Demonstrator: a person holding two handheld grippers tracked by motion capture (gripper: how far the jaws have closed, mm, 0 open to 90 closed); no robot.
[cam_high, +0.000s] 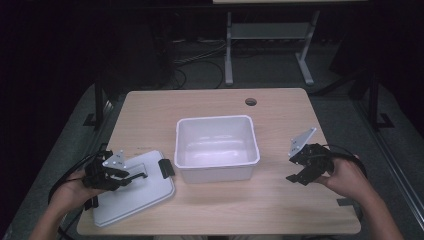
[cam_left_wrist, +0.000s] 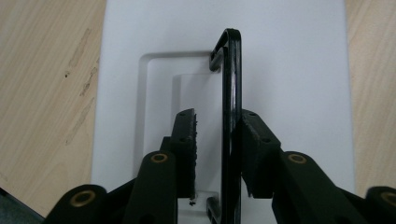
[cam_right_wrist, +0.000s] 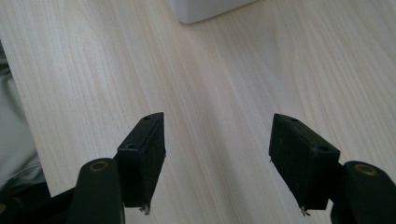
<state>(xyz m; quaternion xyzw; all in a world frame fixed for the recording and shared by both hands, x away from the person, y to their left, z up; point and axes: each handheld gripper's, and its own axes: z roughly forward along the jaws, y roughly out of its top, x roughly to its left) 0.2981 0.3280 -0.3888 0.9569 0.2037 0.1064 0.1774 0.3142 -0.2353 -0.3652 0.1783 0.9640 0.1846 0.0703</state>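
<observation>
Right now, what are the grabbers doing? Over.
Left gripper fingers around lid handle, one gap left. Right gripper open, empty. Tub beside lid.

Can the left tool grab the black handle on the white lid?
Probably yes: the black handle stands upright between the left tool pads, one pad touching, a small gap at the other, nothing blocking.

the bin sits mid-frame on the table; the lid lies at lower left beside it, its handle raised upright.
</observation>
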